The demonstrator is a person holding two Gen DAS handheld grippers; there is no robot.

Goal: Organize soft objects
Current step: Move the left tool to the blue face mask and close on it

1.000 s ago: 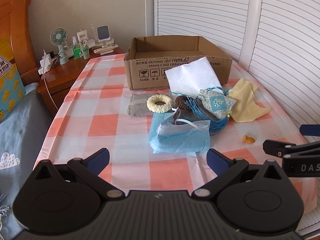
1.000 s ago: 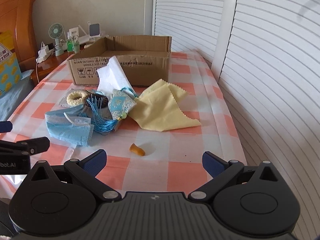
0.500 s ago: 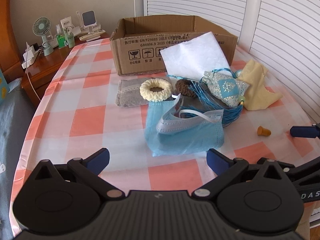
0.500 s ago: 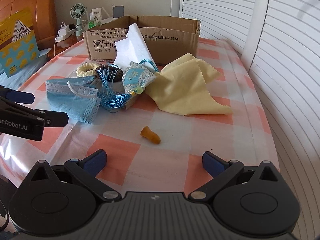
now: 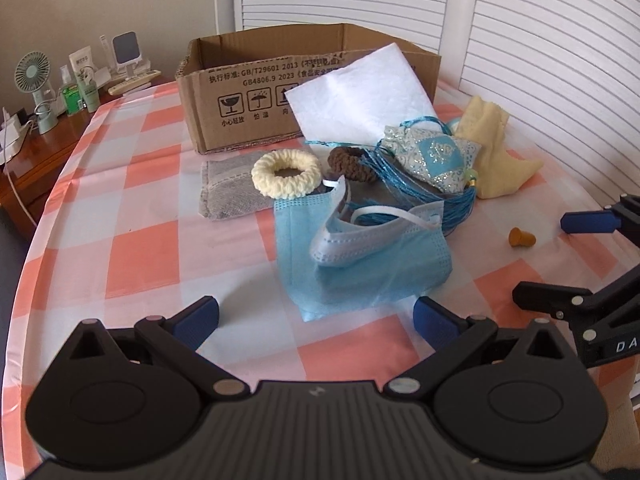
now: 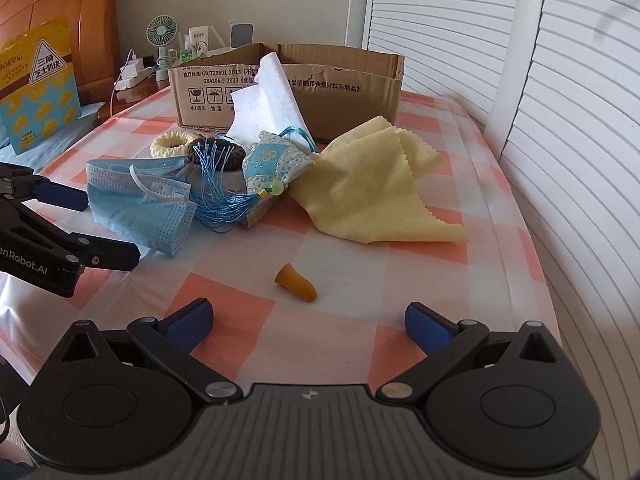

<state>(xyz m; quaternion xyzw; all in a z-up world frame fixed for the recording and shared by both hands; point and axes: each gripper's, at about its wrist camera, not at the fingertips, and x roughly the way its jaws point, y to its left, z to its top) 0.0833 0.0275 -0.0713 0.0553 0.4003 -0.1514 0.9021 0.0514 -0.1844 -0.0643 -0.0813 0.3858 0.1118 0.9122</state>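
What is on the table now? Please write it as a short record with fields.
surface: checked tablecloth
container: open cardboard box, at the back
soft pile: blue face masks, cream ring, brown ring, tasselled pouch, yellow cloth, white tissue, grey cloth
loose item: orange earplug
left gripper: open, empty
right gripper: open, empty

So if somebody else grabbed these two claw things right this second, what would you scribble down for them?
Left gripper: open, holding nothing, just short of the blue face mask.
Right gripper: open, holding nothing, just short of the orange earplug.
All on the checked tablecloth in front of the cardboard box: cream scrunchie, brown scrunchie, tasselled sachet, yellow cloth, white tissue, grey cloth.
Done: nothing gripped yet.
Left: sort it all, presumably into the box.
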